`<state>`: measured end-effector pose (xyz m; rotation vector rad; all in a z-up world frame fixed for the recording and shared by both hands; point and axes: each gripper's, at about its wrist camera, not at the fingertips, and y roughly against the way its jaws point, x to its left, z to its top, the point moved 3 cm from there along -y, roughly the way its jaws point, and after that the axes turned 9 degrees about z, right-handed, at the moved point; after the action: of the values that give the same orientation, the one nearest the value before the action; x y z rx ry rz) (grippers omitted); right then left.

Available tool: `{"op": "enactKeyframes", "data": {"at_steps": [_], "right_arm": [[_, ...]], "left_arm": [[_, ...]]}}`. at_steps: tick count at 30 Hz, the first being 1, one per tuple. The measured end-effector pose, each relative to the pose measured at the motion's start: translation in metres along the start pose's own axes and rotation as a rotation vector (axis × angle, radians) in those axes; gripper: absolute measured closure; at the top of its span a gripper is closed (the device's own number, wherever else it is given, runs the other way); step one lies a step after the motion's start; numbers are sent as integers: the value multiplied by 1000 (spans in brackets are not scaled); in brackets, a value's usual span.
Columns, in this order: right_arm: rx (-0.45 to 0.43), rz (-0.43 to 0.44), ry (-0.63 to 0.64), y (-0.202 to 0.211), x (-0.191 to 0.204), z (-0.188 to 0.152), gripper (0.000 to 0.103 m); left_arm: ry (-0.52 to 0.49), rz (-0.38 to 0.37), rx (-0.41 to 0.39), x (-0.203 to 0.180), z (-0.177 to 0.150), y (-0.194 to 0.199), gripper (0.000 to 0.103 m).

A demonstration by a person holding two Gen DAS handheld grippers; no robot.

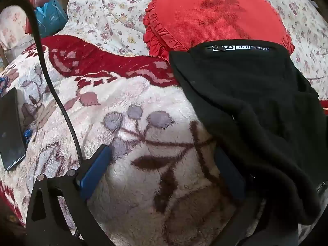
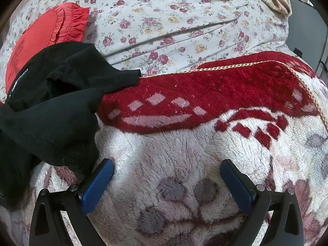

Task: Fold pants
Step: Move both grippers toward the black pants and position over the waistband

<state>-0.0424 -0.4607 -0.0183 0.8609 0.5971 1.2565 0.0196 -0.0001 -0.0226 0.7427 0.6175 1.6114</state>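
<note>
The black pants (image 1: 256, 110) lie bunched on a fleece blanket (image 1: 143, 106), their zip pocket with a white label at the top, partly over a red cushion (image 1: 215, 14). My left gripper (image 1: 164, 153) is open just left of the pants; the cloth drapes over its right finger. In the right wrist view the pants (image 2: 53, 102) lie crumpled at the left. My right gripper (image 2: 167, 164) is open and empty over the blanket (image 2: 184, 143), its left finger (image 2: 96, 182) at the pants' lower edge.
A phone (image 1: 10, 129) lies on the blanket at the left, by a black cable (image 1: 61, 106). A floral sheet (image 2: 174, 20) covers the bed behind. The red cushion (image 2: 41, 32) sits beyond the pants. A blue bag (image 1: 49, 20) stands far left.
</note>
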Motion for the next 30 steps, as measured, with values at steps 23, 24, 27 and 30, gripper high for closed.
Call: {"op": "enactKeyframes", "data": {"at_steps": [23,24,27,30], "right_arm": [[26,79,34,-7,3,-12,0],[43,85,49,-5,6,-15,0],[90,102,64,-2,18,-25,0],[102,103,5,3,18,-29,0]], "left_arm": [[35,-155,42,13,7,96,3],[25,-158,48,8,5,97,3],[-3,-160,47,-5,2,96,3],[-21,-152,36,-14,-1,98,3]]}}
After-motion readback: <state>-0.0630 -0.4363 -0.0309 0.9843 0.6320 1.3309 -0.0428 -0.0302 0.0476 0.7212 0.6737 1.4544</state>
